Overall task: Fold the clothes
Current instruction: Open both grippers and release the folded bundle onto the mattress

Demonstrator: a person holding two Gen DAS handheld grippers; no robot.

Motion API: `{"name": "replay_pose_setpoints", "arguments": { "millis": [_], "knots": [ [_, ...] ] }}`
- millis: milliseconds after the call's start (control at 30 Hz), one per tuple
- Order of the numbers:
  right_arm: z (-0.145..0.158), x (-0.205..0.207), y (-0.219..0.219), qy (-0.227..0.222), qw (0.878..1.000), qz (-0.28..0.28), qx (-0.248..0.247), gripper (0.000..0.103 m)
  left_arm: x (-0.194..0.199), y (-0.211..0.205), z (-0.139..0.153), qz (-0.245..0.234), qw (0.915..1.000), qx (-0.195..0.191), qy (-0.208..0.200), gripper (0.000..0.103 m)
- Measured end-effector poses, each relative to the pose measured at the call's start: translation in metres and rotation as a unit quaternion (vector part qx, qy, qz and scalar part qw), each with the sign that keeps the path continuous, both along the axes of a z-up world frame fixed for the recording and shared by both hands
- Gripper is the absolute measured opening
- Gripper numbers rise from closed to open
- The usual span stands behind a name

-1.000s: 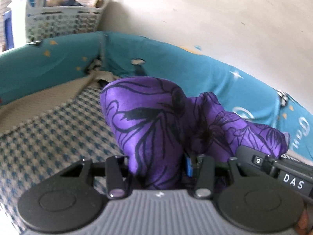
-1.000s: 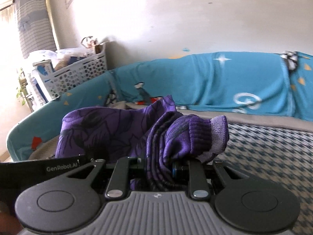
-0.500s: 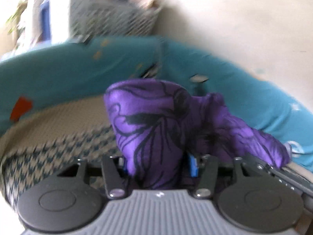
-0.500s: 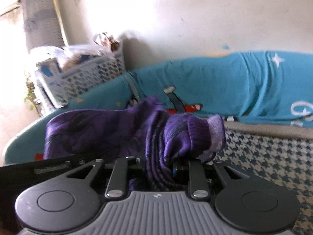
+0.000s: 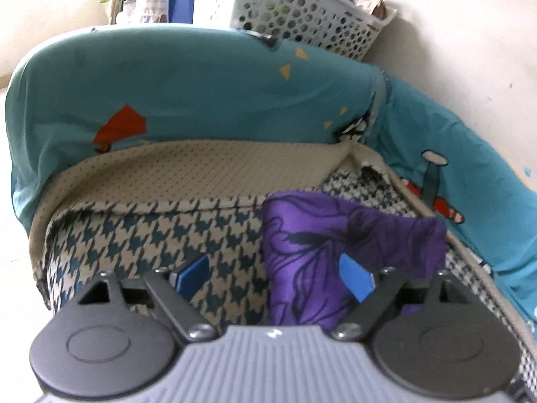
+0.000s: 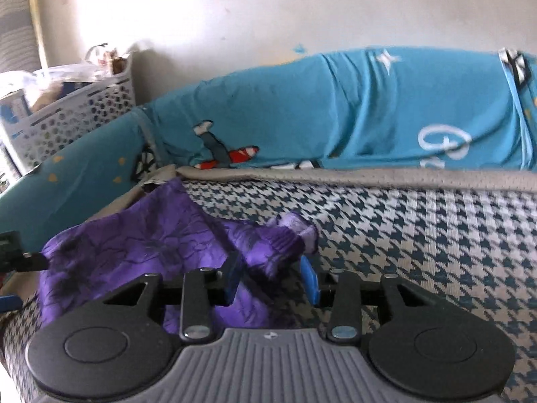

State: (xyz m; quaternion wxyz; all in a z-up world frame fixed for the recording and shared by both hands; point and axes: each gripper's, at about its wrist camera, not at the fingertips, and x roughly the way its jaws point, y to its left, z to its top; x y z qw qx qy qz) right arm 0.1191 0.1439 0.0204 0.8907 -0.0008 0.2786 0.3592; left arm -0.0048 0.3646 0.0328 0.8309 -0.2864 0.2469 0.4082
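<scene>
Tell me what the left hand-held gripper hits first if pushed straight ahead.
Probably the purple garment lying between its opening jaws, on the houndstooth cover; depth is uncertain.

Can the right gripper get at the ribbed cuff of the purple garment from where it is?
Probably yes: the ribbed cuff lies just beyond the right gripper, whose jaws are opening, with nothing between.

White cursive lettering is printed on the teal cover at the right of the right wrist view; only a large looping "G" can be made out, the rest running off the edge. Nothing on the white perforated basket is legible.
</scene>
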Motion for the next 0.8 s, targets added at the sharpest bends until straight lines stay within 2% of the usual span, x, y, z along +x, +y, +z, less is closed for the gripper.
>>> {"name": "replay_pose_setpoints", "arguments": {
  "millis": [100, 233, 267, 367, 467, 500, 600, 800],
  "knots": [
    [0.005, -0.015, -0.003, -0.020, 1.000, 0.020, -0.003, 0.038, -0.004, 0.002, -0.010, 0.012, 0.9998, -0.008, 0.009, 0.091],
    [-0.006, -0.021, 0.009, -0.010, 0.998, 0.064, -0.027, 0.038, -0.003, 0.007, -0.021, 0.021, 0.9995, -0.016, 0.016, 0.099],
    [-0.011, -0.019, 0.012, -0.008, 0.997, 0.062, -0.041, 0.038, -0.003, 0.009, -0.023, 0.024, 0.9994, -0.020, 0.018, 0.102],
    [-0.026, -0.007, 0.020, 0.029, 0.996, 0.042, -0.077, 0.038, -0.007, 0.017, -0.031, 0.036, 0.9980, -0.051, 0.011, 0.103],
    [-0.020, -0.007, 0.011, 0.037, 0.996, 0.038, -0.068, 0.038, -0.012, 0.019, -0.030, 0.044, 0.9963, -0.073, -0.004, 0.103],
    [-0.016, -0.009, 0.008, 0.035, 0.997, 0.039, -0.064, 0.038, -0.013, 0.017, -0.026, 0.050, 0.9965, -0.067, -0.005, 0.103],
    [-0.004, -0.022, -0.003, 0.034, 0.996, 0.050, -0.066, 0.038, -0.016, -0.002, -0.006, 0.052, 0.9986, -0.014, -0.005, 0.103],
    [0.007, -0.051, -0.023, 0.060, 0.993, 0.059, -0.078, 0.043, -0.021, -0.039, 0.008, -0.012, 0.9999, -0.009, -0.003, 0.103]
  ]
}}
